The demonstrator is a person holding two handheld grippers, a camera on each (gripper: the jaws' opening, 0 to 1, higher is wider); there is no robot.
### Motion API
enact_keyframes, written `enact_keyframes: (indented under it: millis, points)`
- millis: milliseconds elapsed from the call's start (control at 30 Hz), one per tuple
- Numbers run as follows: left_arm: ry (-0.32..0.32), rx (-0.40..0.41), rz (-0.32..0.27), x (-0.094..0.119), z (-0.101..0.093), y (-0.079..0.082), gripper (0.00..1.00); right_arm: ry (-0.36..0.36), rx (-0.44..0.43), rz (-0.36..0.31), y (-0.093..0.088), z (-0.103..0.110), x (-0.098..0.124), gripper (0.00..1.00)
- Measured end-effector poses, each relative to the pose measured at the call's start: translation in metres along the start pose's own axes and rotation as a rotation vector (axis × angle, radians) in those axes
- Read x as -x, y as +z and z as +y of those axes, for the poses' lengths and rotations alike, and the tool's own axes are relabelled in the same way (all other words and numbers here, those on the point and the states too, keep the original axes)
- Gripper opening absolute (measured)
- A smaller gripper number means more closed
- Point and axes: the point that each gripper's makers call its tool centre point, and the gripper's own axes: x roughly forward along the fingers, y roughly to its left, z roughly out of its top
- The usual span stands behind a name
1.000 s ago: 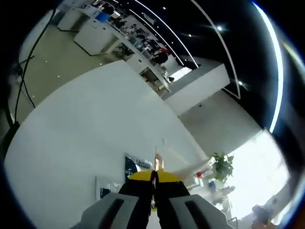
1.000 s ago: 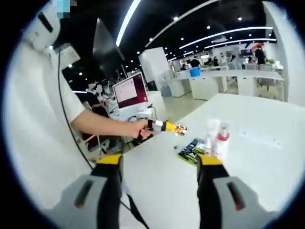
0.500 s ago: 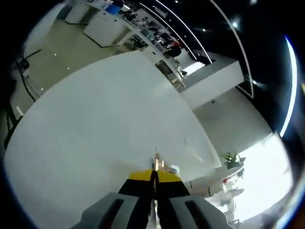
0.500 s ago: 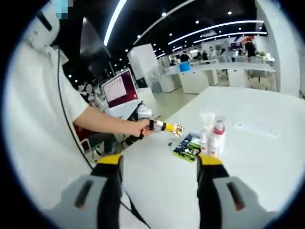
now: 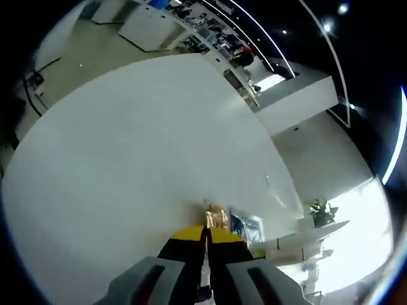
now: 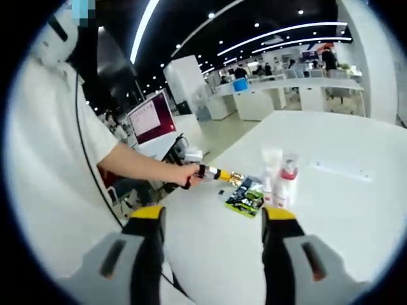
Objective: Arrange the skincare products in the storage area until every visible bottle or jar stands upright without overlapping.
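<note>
In the left gripper view, the left gripper (image 5: 205,236) is rising from six o'clock with its yellow-tipped jaws pressed together, and they are pinching a small golden packet (image 5: 216,216) whose crinkled end is sticking out just past the tips at about twelve o'clock of them. Just beyond, toward four o'clock of the packet, a dark blue printed pouch (image 5: 247,227) is lying flat on the white worktop (image 5: 140,152), which is spreading away toward ten and twelve o'clock. Farther off at four o'clock a potted plant (image 5: 321,211) is standing near a bright window. In the right gripper view, the right gripper (image 6: 211,219) is coming up from six o'clock with its two yellow-tipped jaws standing wide apart and nothing between them. Past the tips, the worktop (image 6: 331,210) is carrying a green and dark pouch (image 6: 243,198) lying flat near the centre, and touching its two o'clock side a white tube (image 6: 270,171) and a white bottle with a red collar (image 6: 287,181) are standing upright side by side, so close that whether they touch cannot be told. At ten o'clock of the pouch the person's hand (image 6: 179,173) is holding the left gripper (image 6: 234,177) out over the worktop edge, with the golden packet (image 6: 236,178) showing at its tip. Behind, at eleven o'clock, a monitor with a red screen (image 6: 151,119) is glowing, and desks are running across the far room at one o'clock.
</note>
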Motion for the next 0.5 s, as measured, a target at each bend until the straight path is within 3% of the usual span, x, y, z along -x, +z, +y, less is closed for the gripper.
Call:
enact_keyframes:
  millis: [100,500]
  points:
    - [0.031,-0.018,0.015,-0.0013,0.0058,-0.003,0.01,0.002,-0.002,-0.001,0.0009,-0.0013,-0.0023,0.63]
    - [0.048,-0.051,0.005,-0.0045,0.0084,0.0049,0.03,0.009,-0.013,0.001,-0.0055,0.0004,-0.001,0.62]
